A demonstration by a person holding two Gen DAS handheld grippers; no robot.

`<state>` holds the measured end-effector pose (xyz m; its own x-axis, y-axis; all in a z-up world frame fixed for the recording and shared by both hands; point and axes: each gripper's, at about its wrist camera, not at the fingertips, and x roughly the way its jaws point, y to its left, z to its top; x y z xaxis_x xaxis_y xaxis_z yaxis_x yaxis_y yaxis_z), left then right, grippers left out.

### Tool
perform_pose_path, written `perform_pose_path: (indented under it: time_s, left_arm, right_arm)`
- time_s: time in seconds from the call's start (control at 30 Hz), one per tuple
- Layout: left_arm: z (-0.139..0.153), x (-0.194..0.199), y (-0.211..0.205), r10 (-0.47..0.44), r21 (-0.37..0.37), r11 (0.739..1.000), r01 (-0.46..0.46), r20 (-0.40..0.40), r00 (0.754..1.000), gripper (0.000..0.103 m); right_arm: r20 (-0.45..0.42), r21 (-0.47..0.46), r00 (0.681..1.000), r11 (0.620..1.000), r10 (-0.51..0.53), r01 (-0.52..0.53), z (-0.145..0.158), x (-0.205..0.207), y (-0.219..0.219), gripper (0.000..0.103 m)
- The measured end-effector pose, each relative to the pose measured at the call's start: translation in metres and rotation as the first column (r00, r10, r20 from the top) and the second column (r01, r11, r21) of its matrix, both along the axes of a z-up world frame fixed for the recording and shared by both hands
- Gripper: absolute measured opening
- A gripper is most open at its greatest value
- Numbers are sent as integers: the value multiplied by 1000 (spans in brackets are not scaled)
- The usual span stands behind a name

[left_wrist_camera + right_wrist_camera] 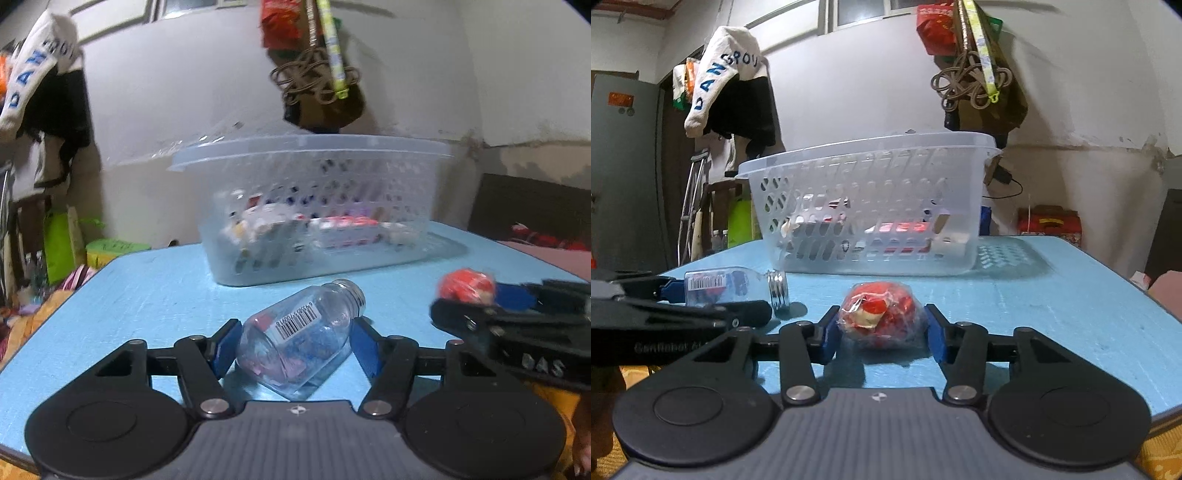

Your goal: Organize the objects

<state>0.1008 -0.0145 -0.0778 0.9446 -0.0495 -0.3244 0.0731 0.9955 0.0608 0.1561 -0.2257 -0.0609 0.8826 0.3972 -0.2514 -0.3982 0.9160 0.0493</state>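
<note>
Blue table (1052, 314) carries basket (864, 206), bottle (299, 339), red packet (882, 314).

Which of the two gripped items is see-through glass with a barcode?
The bottle lying on its side in the left gripper; the right gripper holds a red wrapped ball.

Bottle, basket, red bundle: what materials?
Bottle: clear and glossy, glass or hard plastic; silvery threaded neck, probably metal. Basket: translucent moulded plastic, perforated walls. Red bundle: something red inside crinkly clear film, seemingly cellophane; contents unclear.
</note>
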Motion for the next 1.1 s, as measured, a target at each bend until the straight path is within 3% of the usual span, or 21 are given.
perform_pose_path:
  time_s: [0.43,1.1]
  left_arm:
    - [2,-9,-2,38,-26,999,-37,38,999,67]
    - [28,-9,38,48,-136,990,-40,60,997,67]
  right_arm:
    - [10,34,1000,999,-7,7,4,-5,-11,47]
    - [6,-31,1000,999,14,-14,43,-7,5,47]
